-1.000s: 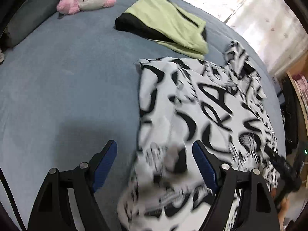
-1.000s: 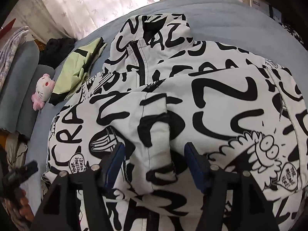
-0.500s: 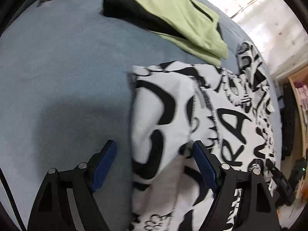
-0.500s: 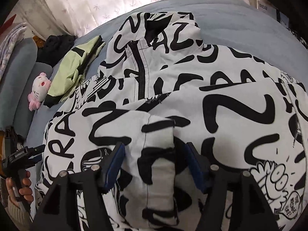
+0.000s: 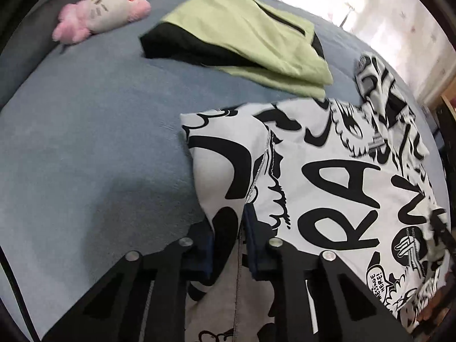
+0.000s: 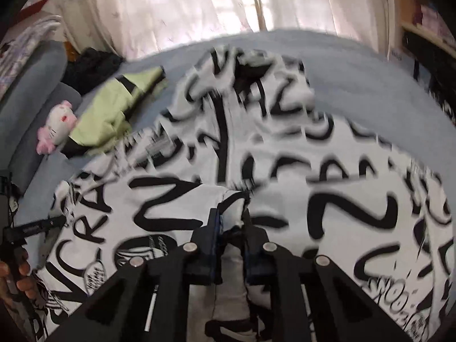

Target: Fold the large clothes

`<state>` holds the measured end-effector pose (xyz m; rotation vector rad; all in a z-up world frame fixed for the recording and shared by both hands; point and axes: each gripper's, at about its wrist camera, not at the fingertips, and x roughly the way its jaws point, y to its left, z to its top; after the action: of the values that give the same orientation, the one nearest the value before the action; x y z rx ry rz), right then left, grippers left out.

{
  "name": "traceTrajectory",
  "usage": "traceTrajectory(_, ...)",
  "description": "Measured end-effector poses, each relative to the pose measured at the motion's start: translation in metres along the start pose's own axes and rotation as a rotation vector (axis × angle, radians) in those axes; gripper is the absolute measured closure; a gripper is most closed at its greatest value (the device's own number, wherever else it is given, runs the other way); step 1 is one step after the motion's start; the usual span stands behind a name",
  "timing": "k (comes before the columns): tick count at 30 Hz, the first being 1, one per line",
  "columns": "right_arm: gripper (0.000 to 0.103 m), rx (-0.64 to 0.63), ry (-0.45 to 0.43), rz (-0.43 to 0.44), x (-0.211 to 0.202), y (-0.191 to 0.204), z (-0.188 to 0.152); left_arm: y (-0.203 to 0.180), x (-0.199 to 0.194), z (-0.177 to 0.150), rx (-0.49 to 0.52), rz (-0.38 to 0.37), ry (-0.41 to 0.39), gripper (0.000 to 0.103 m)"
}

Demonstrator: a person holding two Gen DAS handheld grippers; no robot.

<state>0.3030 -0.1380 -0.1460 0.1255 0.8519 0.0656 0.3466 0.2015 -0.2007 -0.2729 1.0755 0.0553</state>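
Note:
A large white garment with black graffiti lettering (image 5: 342, 171) lies spread on the blue-grey bed (image 5: 85, 142). In the left wrist view my left gripper (image 5: 228, 222) sits at the garment's left edge. Its jaws are closing, and a fold of the printed cloth is pinched between the blue pads. In the right wrist view the same garment (image 6: 327, 199) fills the middle, blurred by motion. My right gripper (image 6: 230, 219) has its jaws closing on a bunched ridge of that cloth. A hand (image 6: 17, 273) holding the other gripper shows at the left border.
A folded green and black garment (image 5: 250, 37) lies beyond the printed one, and a pink and white plush toy (image 5: 105, 5) sits at the far left. Sheer curtains (image 6: 199, 8) hang behind the bed. Dark clothes (image 6: 91, 68) and grey cushions (image 6: 34, 85) line the left side.
Both grippers went from wide open around a fold to pinched on the cloth. The left one slid along the garment's left edge. The right view has become blurred.

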Motion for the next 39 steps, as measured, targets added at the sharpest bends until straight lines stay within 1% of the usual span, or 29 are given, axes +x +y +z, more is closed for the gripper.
traceTrajectory(2, 0.09, -0.006, -0.038, 0.004, -0.003, 0.004, 0.006, -0.002, -0.002, -0.005, 0.004, 0.025, -0.049, 0.09)
traceTrajectory(4, 0.09, -0.009, -0.033, -0.015, 0.006, 0.006, 0.009, -0.007, -0.003, -0.01, 0.035, 0.063, -0.091, 0.09)
traceTrajectory(6, 0.09, 0.001, 0.046, -0.046, 0.029, 0.002, 0.005, -0.014, -0.001, -0.016, 0.1, 0.117, -0.134, 0.089)
traceTrajectory(8, 0.079, 0.019, 0.12, -0.048, 0.044, -0.002, -0.002, -0.017, -0.002, -0.021, 0.146, 0.145, -0.153, 0.089)
traceTrajectory(9, 0.078, 0.036, 0.126, -0.033, 0.045, -0.006, -0.004, -0.014, -0.004, -0.021, 0.153, 0.146, -0.156, 0.088)
traceTrajectory(10, 0.075, 0.049, 0.12, -0.024, 0.041, -0.009, -0.004, -0.014, -0.005, -0.021, 0.157, 0.142, -0.154, 0.088)
traceTrajectory(11, 0.066, 0.065, 0.116, -0.029, 0.034, -0.014, -0.003, -0.012, -0.007, -0.019, 0.155, 0.135, -0.148, 0.085)
traceTrajectory(12, 0.06, 0.075, 0.113, -0.036, 0.029, -0.017, -0.002, -0.012, -0.009, -0.019, 0.154, 0.132, -0.143, 0.081)
traceTrajectory(13, 0.048, 0.085, 0.106, -0.048, 0.022, -0.021, -0.001, -0.01, -0.012, -0.018, 0.151, 0.13, -0.134, 0.08)
traceTrajectory(14, 0.044, 0.09, 0.096, -0.053, 0.016, -0.024, -0.001, -0.008, -0.018, -0.017, 0.145, 0.124, -0.127, 0.078)
traceTrajectory(16, 0.044, 0.094, 0.043, -0.051, -0.004, -0.03, -0.003, -0.008, -0.026, -0.016, 0.136, 0.127, -0.129, 0.078)
traceTrajectory(18, 0.044, 0.09, -0.009, -0.036, -0.021, -0.033, -0.006, -0.01, -0.045, -0.02, 0.146, 0.138, -0.151, 0.078)
traceTrajectory(20, 0.043, 0.07, -0.072, -0.008, -0.041, -0.031, -0.012, -0.014, -0.065, -0.028, 0.161, 0.116, -0.171, 0.078)
traceTrajectory(22, 0.043, 0.053, -0.093, 0.019, -0.055, -0.024, -0.02, -0.021, -0.085, -0.038, 0.169, 0.078, -0.176, 0.078)
traceTrajectory(24, 0.043, 0.035, -0.068, 0.07, -0.06, -0.011, -0.025, -0.03, -0.099, -0.05, 0.172, 0.036, -0.172, 0.078)
traceTrajectory(26, 0.043, 0.018, -0.037, 0.094, -0.062, 0.006, -0.03, -0.04, -0.106, -0.062, 0.172, -0.001, -0.159, 0.078)
traceTrajectory(29, 0.043, -0.011, -0.01, 0.142, -0.06, 0.037, -0.04, -0.057, -0.105, -0.079, 0.162, -0.047, -0.119, 0.078)
traceTrajectory(31, 0.044, -0.044, 0.008, 0.16, -0.055, 0.057, -0.046, -0.064, -0.096, -0.089, 0.157, -0.044, -0.096, 0.078)
traceTrajectory(32, 0.044, -0.07, 0.012, 0.161, -0.053, 0.066, -0.049, -0.068, -0.086, -0.095, 0.152, -0.021, -0.07, 0.078)
traceTrajectory(33, 0.044, -0.114, 0.019, 0.147, -0.047, 0.078, -0.053, -0.068, -0.08, -0.098, 0.149, -0.006, -0.055, 0.078)
traceTrajectory(35, 0.044, -0.172, 0.05, 0.114, -0.035, 0.089, -0.06, -0.065, -0.06, -0.106, 0.142, 0.033, -0.013, 0.078)
traceTrajectory(37, 0.044, -0.196, 0.099, 0.063, -0.017, 0.089, -0.065, -0.056, -0.049, -0.111, 0.135, 0.051, 0.001, 0.078)
traceTrajectory(38, 0.047, -0.194, 0.127, 0.026, -0.007, 0.084, -0.068, -0.048, -0.046, -0.112, 0.115, 0.023, -0.004, 0.078)
traceTrajectory(39, 0.05, -0.18, 0.137, 0.001, 0.0, 0.076, -0.069, -0.043, -0.046, -0.112, 0.101, 0.003, -0.007, 0.078)
